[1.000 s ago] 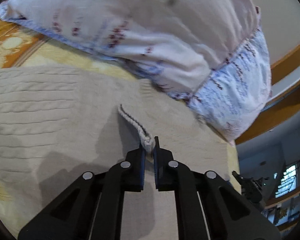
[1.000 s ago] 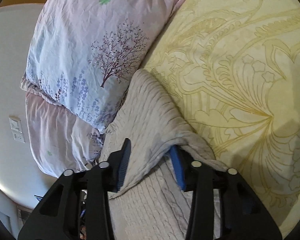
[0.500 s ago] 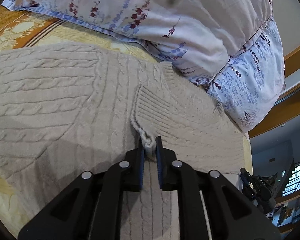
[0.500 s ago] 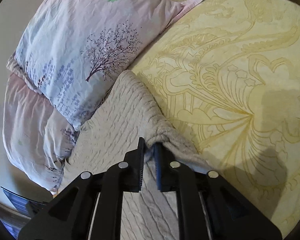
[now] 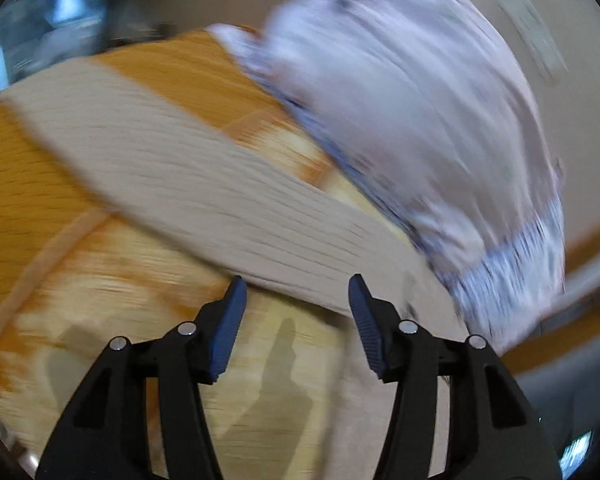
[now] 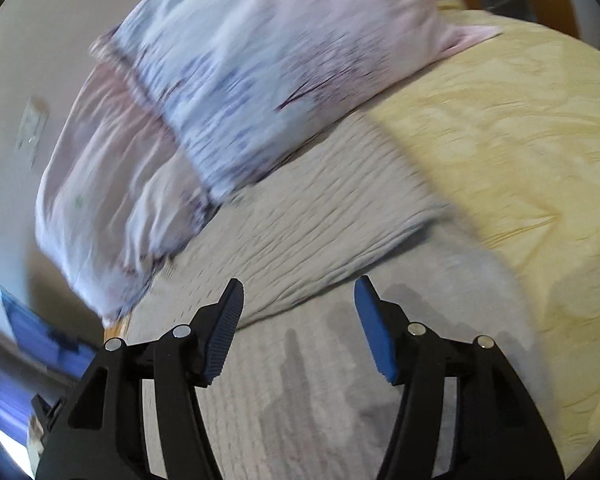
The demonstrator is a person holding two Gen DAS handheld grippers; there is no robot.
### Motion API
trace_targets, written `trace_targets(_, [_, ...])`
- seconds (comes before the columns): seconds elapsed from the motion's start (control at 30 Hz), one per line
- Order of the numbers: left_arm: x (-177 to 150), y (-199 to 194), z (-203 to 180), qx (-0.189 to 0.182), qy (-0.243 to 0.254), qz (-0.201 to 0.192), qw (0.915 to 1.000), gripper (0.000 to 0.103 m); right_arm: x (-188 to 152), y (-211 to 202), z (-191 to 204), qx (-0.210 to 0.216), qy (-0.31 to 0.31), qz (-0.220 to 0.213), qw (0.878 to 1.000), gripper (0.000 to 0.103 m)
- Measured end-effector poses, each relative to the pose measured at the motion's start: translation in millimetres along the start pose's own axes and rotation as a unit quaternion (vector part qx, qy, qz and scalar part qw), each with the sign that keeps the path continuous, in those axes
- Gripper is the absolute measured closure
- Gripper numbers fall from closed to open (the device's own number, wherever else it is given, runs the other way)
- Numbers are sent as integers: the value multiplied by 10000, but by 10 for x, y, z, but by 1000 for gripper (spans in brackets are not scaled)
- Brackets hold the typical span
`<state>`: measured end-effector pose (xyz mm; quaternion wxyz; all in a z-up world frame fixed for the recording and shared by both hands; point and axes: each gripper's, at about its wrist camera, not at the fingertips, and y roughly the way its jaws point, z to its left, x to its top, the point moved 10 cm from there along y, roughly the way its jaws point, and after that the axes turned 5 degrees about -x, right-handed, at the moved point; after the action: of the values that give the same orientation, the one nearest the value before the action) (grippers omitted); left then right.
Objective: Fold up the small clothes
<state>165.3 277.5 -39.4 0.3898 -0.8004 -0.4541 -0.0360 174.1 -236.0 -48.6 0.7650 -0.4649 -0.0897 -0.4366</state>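
Having let go of the sweater (image 6: 308, 232) they pinched a moment ago, left gripper (image 5: 294, 312) and right gripper (image 6: 298, 312) gape empty above it, the knit lying folded on the bedspread (image 6: 520, 128) near the pillows (image 6: 260, 60), this fold probably complete.

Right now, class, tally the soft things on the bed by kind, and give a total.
Beige knitted sweater: 1
Floral pillows: 2, upper and lower
Yellow patterned bedspread: 1
Total: 4

We see a ribbed, matt knit sweater (image 6: 308, 240). Our fingers (image 6: 224, 332) carry ridged blue pads. The pillow (image 6: 268, 60) is smooth printed cloth.
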Motion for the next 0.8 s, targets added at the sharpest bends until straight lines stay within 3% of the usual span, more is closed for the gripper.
trace_targets(0.1, [149, -152, 382, 126, -569, -217, 9981, 52, -112, 56, 129, 164, -185, 79, 9997, 43])
trace_targets(0.27, [287, -122, 764, 101, -1386, -333, 9897, 61, -195, 82, 239, 260, -404, 19, 9988, 43])
trace_targets(0.5, [532, -110, 1020, 19, -1841, -738, 9801, 67, -264, 115, 274, 332, -518, 108, 9980, 43])
trace_targets(0.6, [599, -99, 1097, -13, -2062, -807, 9752, 75, -287, 129, 274, 325, -538, 144, 9979, 43])
trace_targets(0.73, [615, -64, 1129, 54, -2109, -782, 9744, 95, -291, 132, 286, 352, -532, 161, 9978, 43])
trace_targets(0.8, [630, -78, 1086, -5, -2081, -836, 9745, 97, -291, 125, 300, 383, -543, 183, 9976, 43])
